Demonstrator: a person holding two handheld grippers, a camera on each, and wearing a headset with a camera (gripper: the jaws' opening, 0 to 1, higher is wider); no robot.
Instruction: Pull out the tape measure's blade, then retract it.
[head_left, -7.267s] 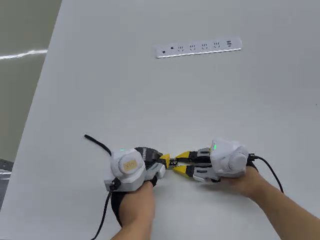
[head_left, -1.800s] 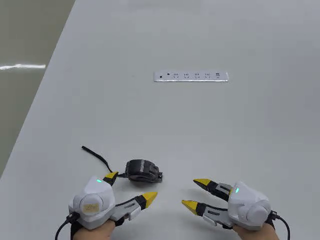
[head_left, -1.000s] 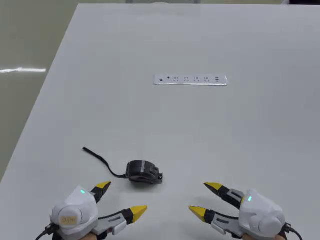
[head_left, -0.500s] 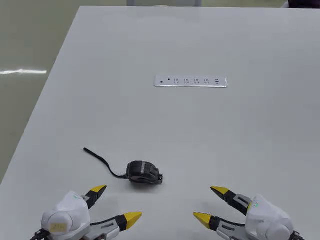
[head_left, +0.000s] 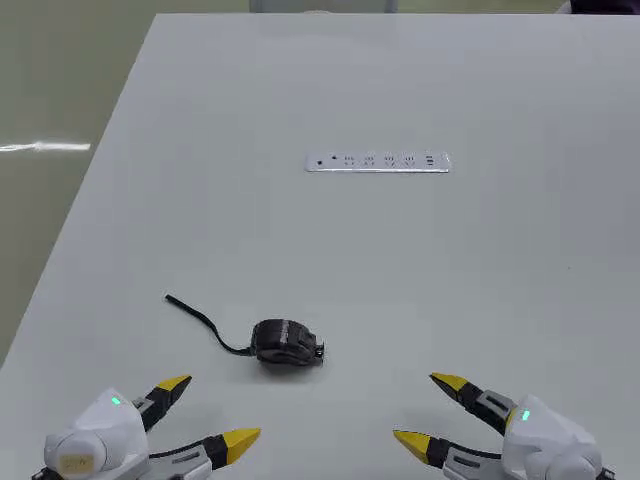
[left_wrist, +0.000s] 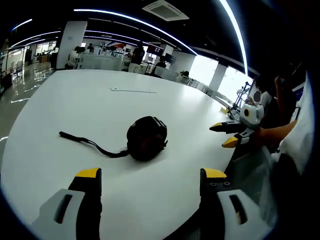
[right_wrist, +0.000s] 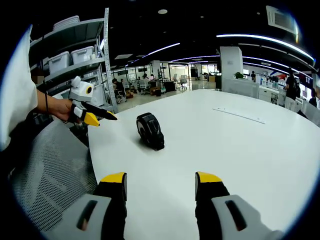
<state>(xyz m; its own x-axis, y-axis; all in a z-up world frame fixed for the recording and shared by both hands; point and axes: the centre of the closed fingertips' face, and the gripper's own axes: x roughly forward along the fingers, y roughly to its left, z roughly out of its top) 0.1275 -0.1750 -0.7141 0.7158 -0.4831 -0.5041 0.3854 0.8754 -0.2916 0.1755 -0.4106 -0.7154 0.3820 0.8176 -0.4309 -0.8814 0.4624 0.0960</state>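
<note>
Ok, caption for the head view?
Tape measure, blade in, rests on the white table beyond left gripper and right gripper, both open.

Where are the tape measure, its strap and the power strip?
tape measure (head_left: 285, 342): head view, on its black case.
strap (head_left: 200, 314): head view, its middle.
power strip (head_left: 378, 162): head view, centre of its face.

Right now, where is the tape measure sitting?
In the head view the tape measure lies on the white table, left of centre, just ahead of the left gripper, its strap trailing left; the power strip is far beyond it.
</note>
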